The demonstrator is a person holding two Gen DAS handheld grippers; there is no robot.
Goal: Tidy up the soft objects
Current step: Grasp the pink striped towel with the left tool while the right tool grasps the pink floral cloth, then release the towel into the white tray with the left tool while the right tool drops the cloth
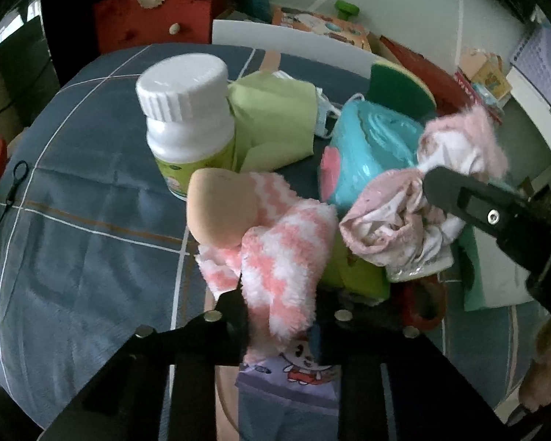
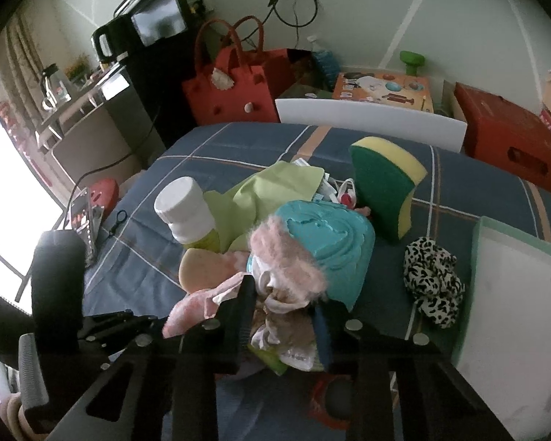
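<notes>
- My left gripper (image 1: 281, 316) pinches the pink-and-white striped fuzzy sock (image 1: 279, 257) between its 2 jaws.
- My right gripper (image 2: 284, 316) clamps the crumpled pale pink fuzzy cloth (image 2: 286, 268).
- Just beyond both jaws lies the teal plastic roll (image 1: 371, 147); the white-capped bottle (image 1: 187, 110) stands ahead to the left.
- A leopard-print scrunchie (image 2: 433, 279) sits right of my right jaws on the blue plaid bedcover (image 1: 92, 202).

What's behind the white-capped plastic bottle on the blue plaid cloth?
A light green folded cloth sits right behind the white-capped bottle, with white corded items past it. The bottle hides the cloth's lower left part.
</notes>
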